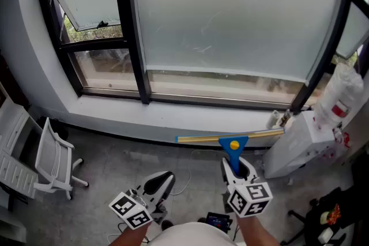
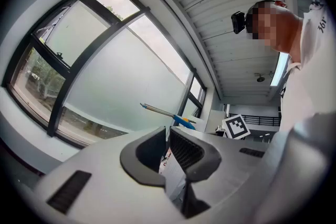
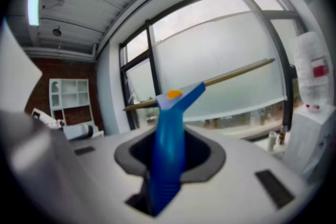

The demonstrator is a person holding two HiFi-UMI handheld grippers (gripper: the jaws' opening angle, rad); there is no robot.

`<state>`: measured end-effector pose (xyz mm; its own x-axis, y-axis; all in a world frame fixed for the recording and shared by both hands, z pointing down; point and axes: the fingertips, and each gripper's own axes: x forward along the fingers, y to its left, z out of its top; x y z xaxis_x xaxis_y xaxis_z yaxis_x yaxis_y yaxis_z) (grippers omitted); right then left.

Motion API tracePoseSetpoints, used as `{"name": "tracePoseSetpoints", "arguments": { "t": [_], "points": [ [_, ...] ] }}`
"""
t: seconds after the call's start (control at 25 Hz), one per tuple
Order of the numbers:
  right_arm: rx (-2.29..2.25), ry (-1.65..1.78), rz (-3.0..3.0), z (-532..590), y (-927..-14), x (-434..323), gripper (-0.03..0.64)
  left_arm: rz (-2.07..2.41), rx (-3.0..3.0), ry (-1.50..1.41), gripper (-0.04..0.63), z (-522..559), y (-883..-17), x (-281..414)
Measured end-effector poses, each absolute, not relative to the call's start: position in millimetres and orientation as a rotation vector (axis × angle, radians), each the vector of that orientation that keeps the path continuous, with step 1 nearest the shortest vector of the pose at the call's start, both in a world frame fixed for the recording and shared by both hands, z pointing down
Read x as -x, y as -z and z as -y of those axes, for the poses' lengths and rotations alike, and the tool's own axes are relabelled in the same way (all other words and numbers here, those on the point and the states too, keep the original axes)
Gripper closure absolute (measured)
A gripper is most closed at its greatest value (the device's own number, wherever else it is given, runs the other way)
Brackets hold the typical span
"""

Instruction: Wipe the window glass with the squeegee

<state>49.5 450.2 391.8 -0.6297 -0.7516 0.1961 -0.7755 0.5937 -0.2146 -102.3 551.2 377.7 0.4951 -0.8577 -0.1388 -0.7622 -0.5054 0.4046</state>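
Right gripper (image 1: 233, 165) is mine and it's clamped on the blue handle of the squeegee (image 1: 232, 146). The right gripper view shows both jaws pressed tight on the handle low down, with the head sticking up past them. The blade bar runs about level and crosswise. In the head view it sits low, in front of the window sill (image 1: 173, 114) and apart from the window glass (image 1: 230, 20), so there's no contact yet.

Left gripper (image 1: 160, 180) hangs low beside my body. Its jaws are drawn almost together with only a slit between them, and nothing is held.

My read is that wiping hasn't started and this is the approach. The big frosted pane is the target. The dark mullion (image 1: 131, 26) bounds it on the left, and another dark frame post bounds it on the right.

To do it well:
- Lift the blade high on the pane.
- Lay the whole edge flat before pulling, not one corner first.
- Keep pressure even and pull straight down, with strokes overlapping.
- The grip is low on the handle, so the head may twist under load. I'd keep the wrist square to the glass.
- Stay clear of the white wrapped unit (image 1: 305, 135) on the right.
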Motion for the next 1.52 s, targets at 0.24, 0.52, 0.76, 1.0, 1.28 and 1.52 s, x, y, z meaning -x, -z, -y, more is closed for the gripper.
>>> {"name": "tracePoseSetpoints", "arguments": {
  "t": [0.24, 0.52, 0.76, 1.0, 1.28, 1.52],
  "points": [
    [-1.305, -0.421, 2.719, -451.5, -393.6, -47.7, 0.494, 1.348, -2.451, 0.484, 0.548, -551.9, -377.1, 106.8],
    [-1.303, -0.441, 2.705, -452.9, -398.2, -41.9, 0.494, 1.378, -2.431, 0.476, 0.548, -555.1, -382.9, 124.4],
    [-1.304, -0.541, 2.727, -446.6, -394.8, -22.5, 0.494, 1.418, -2.424, 0.467, 0.548, -554.0, -381.5, 157.9],
    [-1.312, -0.604, 2.76, -440.7, -391.9, 8.2, 0.494, 1.419, -2.421, 0.448, 0.548, -552.4, -384.0, 192.9],
    [-1.34, -0.59, 2.756, -435.9, -391.8, 34.9, 0.494, 1.397, -2.424, 0.442, 0.548, -546.2, -386.6, 219.6],
    [-1.366, -0.573, 2.733, -425.7, -390.8, 51.1, 0.494, 1.38, -2.434, 0.437, 0.548, -534.5, -384.1, 234.9]
  ]
}}
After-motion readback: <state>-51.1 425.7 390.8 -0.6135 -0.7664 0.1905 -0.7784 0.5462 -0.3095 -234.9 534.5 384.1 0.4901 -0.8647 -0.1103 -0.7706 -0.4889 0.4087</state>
